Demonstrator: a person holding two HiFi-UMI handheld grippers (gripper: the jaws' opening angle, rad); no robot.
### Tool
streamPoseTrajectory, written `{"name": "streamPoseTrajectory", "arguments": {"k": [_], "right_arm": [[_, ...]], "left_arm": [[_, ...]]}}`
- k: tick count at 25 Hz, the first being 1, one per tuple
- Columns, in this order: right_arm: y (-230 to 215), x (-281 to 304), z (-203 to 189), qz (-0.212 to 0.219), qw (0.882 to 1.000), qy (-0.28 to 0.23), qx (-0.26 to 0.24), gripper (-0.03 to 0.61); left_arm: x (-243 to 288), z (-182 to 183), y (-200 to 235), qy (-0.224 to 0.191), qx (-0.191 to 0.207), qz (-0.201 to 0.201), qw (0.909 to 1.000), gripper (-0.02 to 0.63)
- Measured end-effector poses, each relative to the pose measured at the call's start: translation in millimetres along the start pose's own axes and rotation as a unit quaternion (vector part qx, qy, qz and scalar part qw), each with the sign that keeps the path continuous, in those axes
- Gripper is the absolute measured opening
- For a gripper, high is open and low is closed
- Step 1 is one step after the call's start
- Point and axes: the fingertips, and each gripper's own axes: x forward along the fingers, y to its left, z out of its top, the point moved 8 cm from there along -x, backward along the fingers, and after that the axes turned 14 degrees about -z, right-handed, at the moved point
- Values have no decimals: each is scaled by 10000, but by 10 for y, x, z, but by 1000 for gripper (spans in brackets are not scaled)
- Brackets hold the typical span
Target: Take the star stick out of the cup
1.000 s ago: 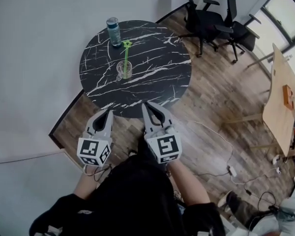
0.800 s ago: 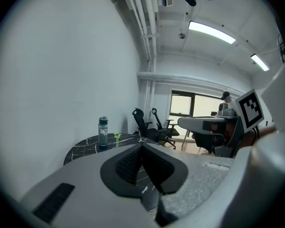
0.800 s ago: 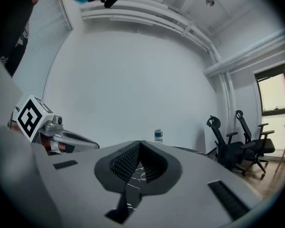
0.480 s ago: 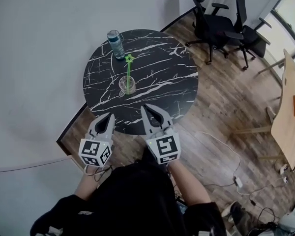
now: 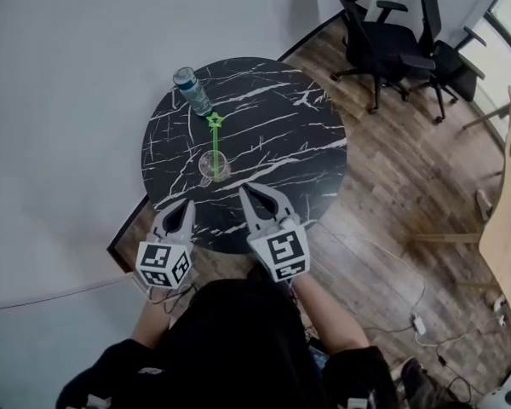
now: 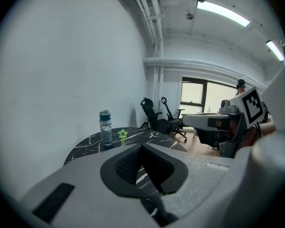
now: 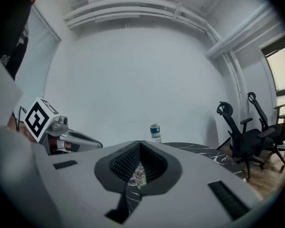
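Star stick [image 5: 214,143] stands upright in the glass cup [image 5: 215,169] on the marble table [image 5: 281,143]; your left gripper [image 5: 186,203] and right gripper [image 5: 257,196] hover short of it. Left gripper view: jaws pressed together, empty. Right gripper view: jaws likewise together, cup dead ahead; spread them, pinch the stem above the rim, lift straight up. Against the earlier head view, the cup lies nearer your grippers.

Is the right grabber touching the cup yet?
Apart. The head view shows bare table between the right gripper and the cup holding the star stick.
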Motion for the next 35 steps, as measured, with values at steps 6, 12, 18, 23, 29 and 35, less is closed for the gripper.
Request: {"name": "streamPoseTrajectory", "arguments": {"k": [6,12,18,23,29,35], "right_arm": [[-154,233,-164,215,9994,282,55,-4],[-180,447,-318,324,9981,522,17,-4],[-150,695,-419,373,9964,758,-86,-3],[-73,946,-506,337,9945,981,-111,-4],[-6,1271,-610,229,9920,1242,-56,-3],[10,1521,-765,75,9894,1448,27,-3]], "left_arm": [[212,-77,108,221,-153,137,9995,0],[339,-166,234,320,-315,144,9989,0],[474,-223,441,388,-387,66,9985,0],[583,-262,683,530,-443,-67,9976,0],[707,-339,965,731,-517,-263,9956,0],[823,-410,1200,869,-559,-421,9937,0]]}}
